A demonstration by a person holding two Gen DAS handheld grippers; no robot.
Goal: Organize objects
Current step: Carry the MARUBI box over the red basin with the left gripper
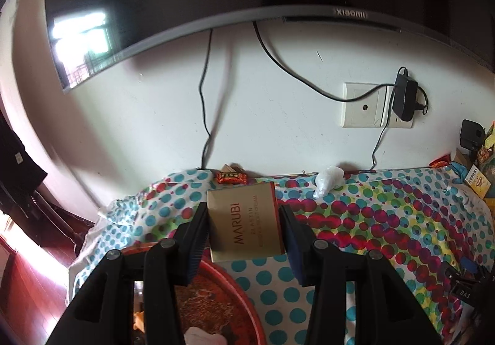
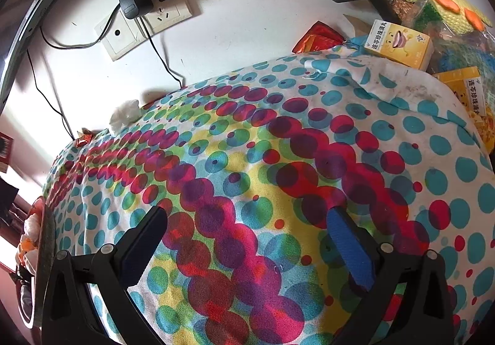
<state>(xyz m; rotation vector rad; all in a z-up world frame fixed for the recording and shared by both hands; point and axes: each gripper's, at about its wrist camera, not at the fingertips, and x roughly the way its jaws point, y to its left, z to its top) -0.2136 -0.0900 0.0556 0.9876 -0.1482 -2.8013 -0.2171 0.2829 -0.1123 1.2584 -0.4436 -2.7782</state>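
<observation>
While clamped in the left gripper (image 1: 244, 221), gold box (image 1: 246, 221) raised above dotted cloth (image 1: 371, 215) and red tray (image 1: 235, 292). Right gripper (image 2: 247, 240) spread wide, holding nothing.

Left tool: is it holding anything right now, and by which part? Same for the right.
The left tool grips the gold MARUBI box by its two opposite side faces. The right tool is open and holds nothing, over the dotted cloth.
</observation>
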